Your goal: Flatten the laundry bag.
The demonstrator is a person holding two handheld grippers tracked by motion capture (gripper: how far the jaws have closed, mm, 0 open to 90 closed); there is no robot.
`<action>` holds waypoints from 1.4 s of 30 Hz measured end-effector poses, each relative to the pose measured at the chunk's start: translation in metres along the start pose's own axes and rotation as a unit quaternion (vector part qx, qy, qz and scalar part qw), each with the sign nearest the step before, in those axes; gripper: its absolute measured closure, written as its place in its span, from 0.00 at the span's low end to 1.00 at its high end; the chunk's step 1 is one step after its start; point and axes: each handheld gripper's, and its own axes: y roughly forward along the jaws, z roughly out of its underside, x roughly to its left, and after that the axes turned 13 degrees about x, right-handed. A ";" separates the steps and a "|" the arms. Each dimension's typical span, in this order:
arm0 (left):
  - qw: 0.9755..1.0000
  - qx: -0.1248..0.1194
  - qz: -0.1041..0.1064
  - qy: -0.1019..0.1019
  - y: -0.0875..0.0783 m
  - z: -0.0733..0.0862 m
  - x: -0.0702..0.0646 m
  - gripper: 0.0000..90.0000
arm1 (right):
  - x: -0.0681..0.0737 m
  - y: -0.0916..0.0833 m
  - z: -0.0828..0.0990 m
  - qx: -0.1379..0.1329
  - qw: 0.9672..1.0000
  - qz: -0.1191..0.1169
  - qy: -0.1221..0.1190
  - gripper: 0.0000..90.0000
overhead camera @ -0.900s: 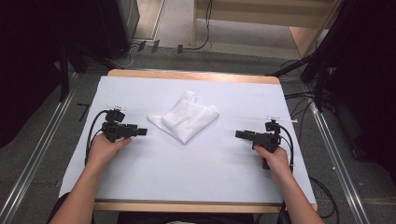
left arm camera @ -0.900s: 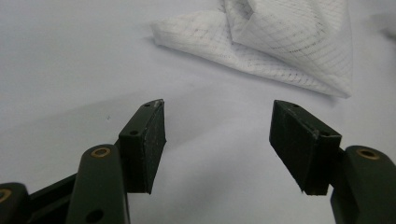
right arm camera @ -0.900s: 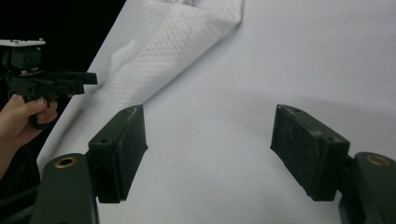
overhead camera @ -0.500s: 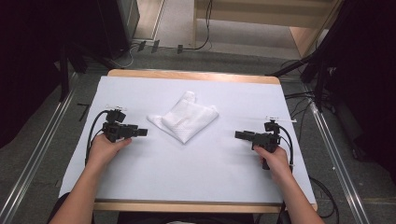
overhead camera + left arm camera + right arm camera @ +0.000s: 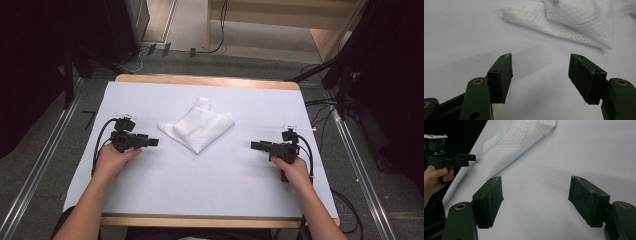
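High view: we are seeing the left gripper [image 5: 150, 142] and the right gripper [image 5: 256, 145] both sitting low over the white-covered worktop [image 5: 210, 190], each held in a hand, jaws pointing inward at each other. A folded white cloth [image 5: 197, 127] is lying between them, a bit beyond the line joining the two jaw tips, nearer the left gripper's jaws than the right's. Neither set of jaws is touching it.

Left gripper view: we are looking along the left gripper [image 5: 540, 65], whose jaws are standing wide apart with nothing between them, just bare worktop [image 5: 461, 37]. The cloth [image 5: 574, 22] is lying ahead of the jaws and off toward the right jaw, near but apart from the tips. Its quilted grid pattern is showing, with one flap folded over the lower layer.

Right gripper view: we are looking along the right gripper [image 5: 535, 182], jaws also spread wide and holding nothing. The cloth [image 5: 516, 137] is lying well ahead, beyond the left jaw's tip. Farther off past that jaw, the left gripper [image 5: 472, 157] is showing in its hand [image 5: 436, 176], its tip just beside the cloth's edge.
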 end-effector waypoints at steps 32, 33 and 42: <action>1.000 -0.016 0.007 0.007 -0.005 0.001 -0.002 0.41 | 0.107 0.077 -0.068 0.117 0.986 -0.011 -0.118 0.36; 1.000 -0.016 0.006 0.007 -0.005 0.001 -0.002 0.41 | 0.109 0.082 -0.071 0.124 0.986 -0.005 -0.113 0.38; 1.000 -0.017 0.005 0.006 -0.007 0.004 -0.001 0.41 | 0.122 0.098 -0.087 0.131 0.984 0.006 -0.121 0.41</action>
